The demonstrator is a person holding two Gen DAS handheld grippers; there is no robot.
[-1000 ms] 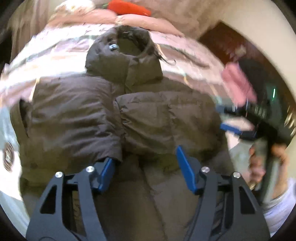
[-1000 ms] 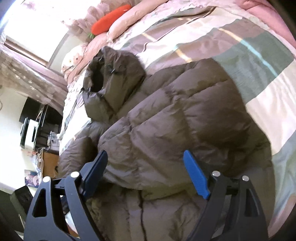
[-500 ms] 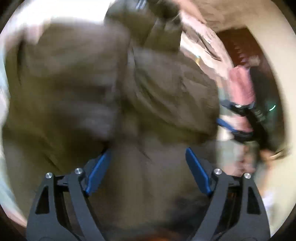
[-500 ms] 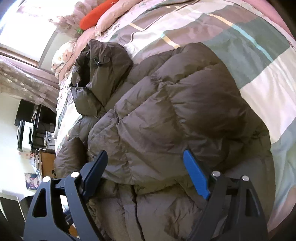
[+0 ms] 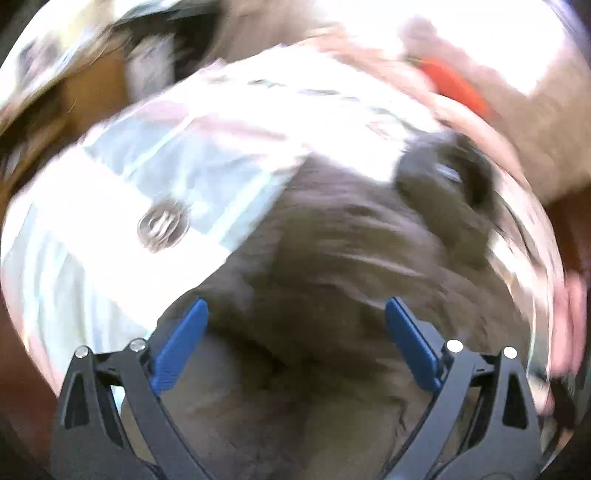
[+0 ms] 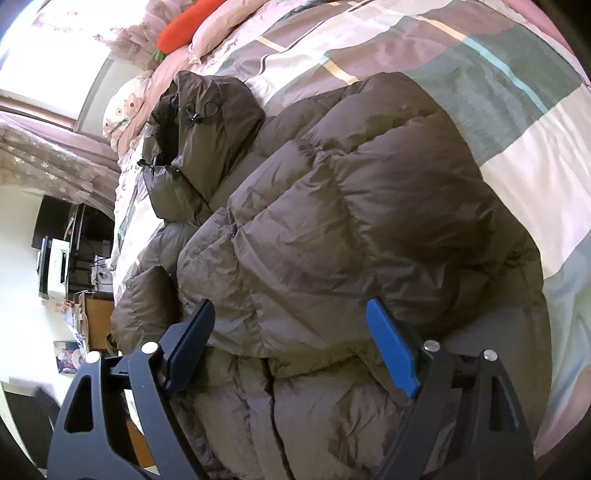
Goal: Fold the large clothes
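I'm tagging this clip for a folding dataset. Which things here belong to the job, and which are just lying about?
Part of the job:
brown puffer jacket
left gripper, jaws opening, nothing pressed between them
right gripper, open above the jacket

Just lying about:
striped bedspread
orange carrot-shaped cushion
pink pillow
curtain

Left claw [image 5: 295, 343] swung off down jacket [image 5: 332, 295] middle toward its edge beside checked bedspread [image 5: 166, 166]; view now smeared. Jaws opening wider than a second ago, nothing pinched between blue pads [image 5: 181, 345]. Folded-over sleeve [image 6: 332, 221] now lying across jacket front, released. Hood [image 5: 443, 177] shifted to upper right.
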